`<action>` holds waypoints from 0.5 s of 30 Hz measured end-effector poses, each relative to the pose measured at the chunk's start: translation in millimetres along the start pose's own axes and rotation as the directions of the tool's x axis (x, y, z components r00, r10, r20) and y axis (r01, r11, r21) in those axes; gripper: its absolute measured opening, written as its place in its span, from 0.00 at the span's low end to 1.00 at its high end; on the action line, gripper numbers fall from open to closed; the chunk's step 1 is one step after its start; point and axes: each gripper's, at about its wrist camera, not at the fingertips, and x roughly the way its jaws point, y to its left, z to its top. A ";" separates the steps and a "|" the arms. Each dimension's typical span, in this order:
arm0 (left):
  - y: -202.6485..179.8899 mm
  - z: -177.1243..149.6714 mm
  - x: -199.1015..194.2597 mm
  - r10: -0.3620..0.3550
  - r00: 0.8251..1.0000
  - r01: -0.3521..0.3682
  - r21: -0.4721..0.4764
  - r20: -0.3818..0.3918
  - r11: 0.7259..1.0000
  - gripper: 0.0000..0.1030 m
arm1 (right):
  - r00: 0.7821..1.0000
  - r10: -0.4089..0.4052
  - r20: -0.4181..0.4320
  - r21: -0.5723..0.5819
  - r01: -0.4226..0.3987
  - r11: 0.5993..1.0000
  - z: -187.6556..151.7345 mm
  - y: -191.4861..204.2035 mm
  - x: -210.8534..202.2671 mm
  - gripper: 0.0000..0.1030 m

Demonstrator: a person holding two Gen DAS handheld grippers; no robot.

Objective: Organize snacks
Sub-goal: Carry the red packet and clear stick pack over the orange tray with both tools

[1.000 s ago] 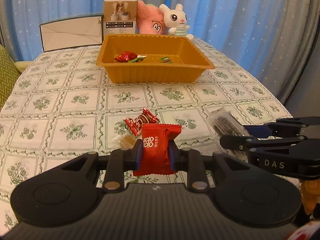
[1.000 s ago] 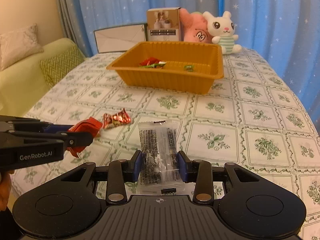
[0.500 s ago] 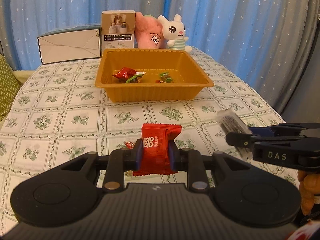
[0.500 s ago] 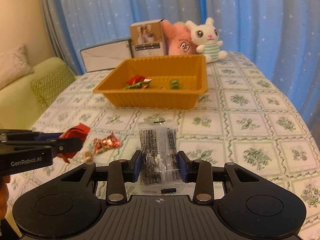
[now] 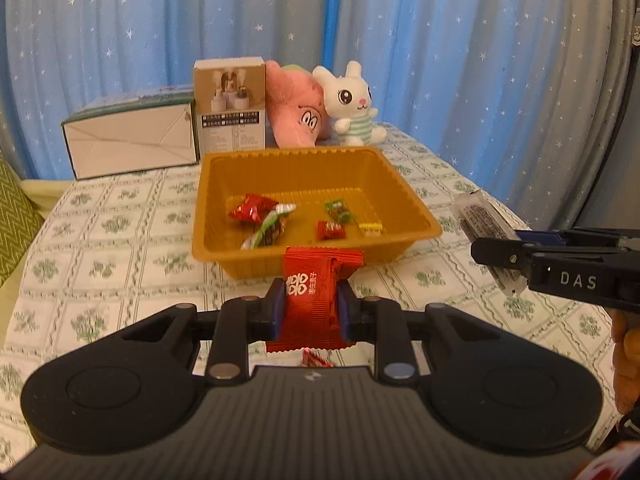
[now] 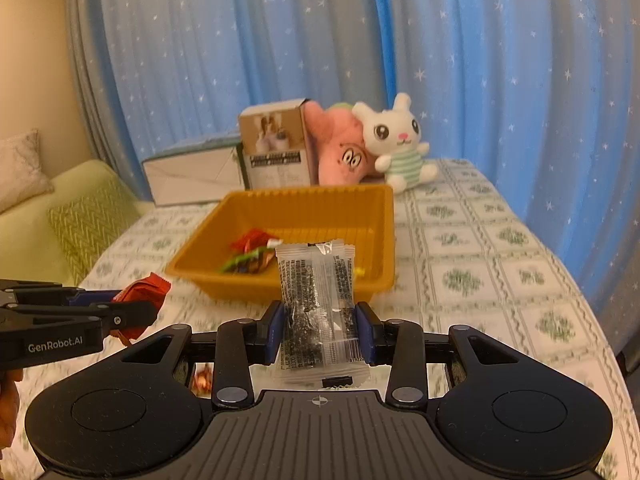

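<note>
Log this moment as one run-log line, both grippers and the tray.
left gripper: shut on red snack packet | right gripper: shut on clear seaweed packet | orange tray: holds several candies, both packets short of it

You are holding a red snack packet (image 5: 316, 300) and a clear packet (image 6: 318, 308) upright, facing the orange tray (image 5: 216, 216) containing small candies (image 5: 256, 208).

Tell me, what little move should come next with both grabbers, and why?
Probably carry both a bit further forward over the orange plastic tray, then let go. The left gripper clamps a red foil snack packet and the right gripper a clear packet of dark bits, both short of the tray, which already holds sweets.
</note>
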 end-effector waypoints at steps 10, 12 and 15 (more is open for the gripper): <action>11.1 37.7 38.0 -0.007 1.000 0.007 -0.004 0.029 1.000 0.23 | 1.000 -0.008 0.017 0.037 0.008 0.999 36.4 -9.2 36.1 0.37; 13.6 43.4 46.7 -0.005 0.999 0.005 -0.007 0.031 1.000 0.23 | 1.000 -0.009 0.018 0.041 0.009 0.999 41.5 -10.8 44.4 0.37; 18.8 51.3 58.9 -0.005 0.999 0.006 -0.020 0.032 1.000 0.23 | 1.000 -0.013 0.020 0.047 0.012 0.999 50.1 -12.5 57.4 0.37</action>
